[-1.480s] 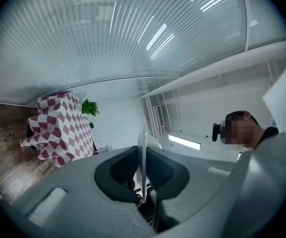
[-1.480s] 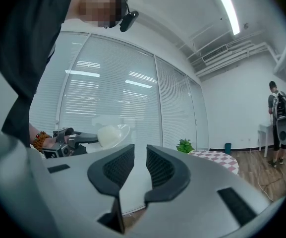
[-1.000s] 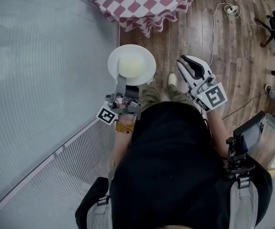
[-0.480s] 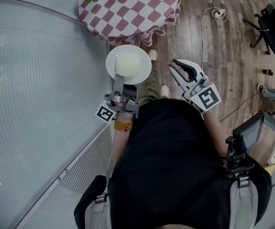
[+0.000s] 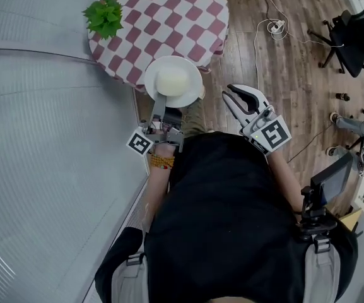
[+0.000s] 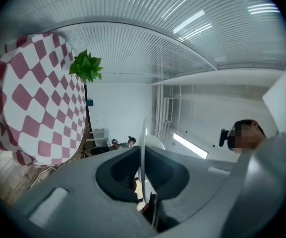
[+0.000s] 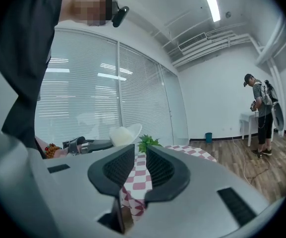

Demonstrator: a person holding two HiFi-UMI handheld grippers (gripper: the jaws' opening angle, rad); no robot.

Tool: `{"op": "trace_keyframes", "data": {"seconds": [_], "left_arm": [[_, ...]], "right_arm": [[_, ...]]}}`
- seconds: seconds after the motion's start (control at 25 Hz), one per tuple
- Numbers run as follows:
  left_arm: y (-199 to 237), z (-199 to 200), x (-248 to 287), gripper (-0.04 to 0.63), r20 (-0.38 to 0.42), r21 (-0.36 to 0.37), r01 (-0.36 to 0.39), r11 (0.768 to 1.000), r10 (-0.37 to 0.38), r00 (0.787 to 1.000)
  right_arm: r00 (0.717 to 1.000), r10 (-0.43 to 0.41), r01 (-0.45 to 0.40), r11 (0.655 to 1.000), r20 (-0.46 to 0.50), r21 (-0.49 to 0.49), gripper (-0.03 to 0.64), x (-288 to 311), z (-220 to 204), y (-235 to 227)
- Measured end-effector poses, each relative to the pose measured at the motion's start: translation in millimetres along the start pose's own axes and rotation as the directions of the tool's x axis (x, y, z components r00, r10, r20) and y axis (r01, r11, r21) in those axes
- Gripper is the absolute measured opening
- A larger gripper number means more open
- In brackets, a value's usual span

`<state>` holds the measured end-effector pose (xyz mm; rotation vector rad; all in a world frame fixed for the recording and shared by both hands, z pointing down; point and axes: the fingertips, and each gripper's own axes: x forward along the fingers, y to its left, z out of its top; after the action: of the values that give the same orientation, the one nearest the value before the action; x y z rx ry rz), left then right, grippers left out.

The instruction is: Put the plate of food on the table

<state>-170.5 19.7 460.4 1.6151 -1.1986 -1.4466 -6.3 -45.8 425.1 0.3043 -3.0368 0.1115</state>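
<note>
The white round plate (image 5: 195, 74) hangs in the air over the near edge of the surface (image 5: 169, 17). Its far half is above the checked cloth and its near half juts back toward the person, so it is not yet set down. The left gripper (image 5: 161, 101) carries it from behind, its fingers pinching the thin near rim. That grip probably keeps the fingers clear of the food and lets the plate's far side meet the surface first. The plate sits close to level, which suits its load: a pale, smooth, dome-shaped mound of food (image 5: 171, 81) heaped in the middle, which could slide if tipped. The plate looks hard and glossy, with a shallow, flared rim. The surface is round and draped in a red-and-white checkerboard cloth that falls in soft folds over the edge. A leafy green plant (image 5: 105, 14) stands near its far left edge, well apart from the plate, leaving the near side free for a landing. The right gripper (image 5: 230, 93) hovers off the surface's near right edge, above the wooden plank floor (image 5: 282, 74). Its ribbed dark fingers stand a narrow slit apart with nothing between them, seemingly held in reserve.
</note>
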Motion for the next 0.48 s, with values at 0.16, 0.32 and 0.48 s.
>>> {"op": "trace_keyframes", "data": {"seconds": [0.16,0.32,0.48], "left_arm": [[61,46,122,0.021,-0.061,-0.061,-0.028,0.998,0.024,0.998],[110,72,212,0.021,-0.129,-0.094,-0.046,0.995,0.034,0.991],[174,91,298,0.021,-0.173,-0.097,-0.071,0.993,0.054,0.984]], "right_arm": [[0.995,-0.091,0.093,0.994,-0.048,0.051,0.080,60,18,-91],[0.975,-0.207,0.213,0.974,-0.077,0.074,0.080,79,31,-144],[0.933,-0.345,0.354,0.930,-0.100,0.096,0.080,84,25,-198]]}}
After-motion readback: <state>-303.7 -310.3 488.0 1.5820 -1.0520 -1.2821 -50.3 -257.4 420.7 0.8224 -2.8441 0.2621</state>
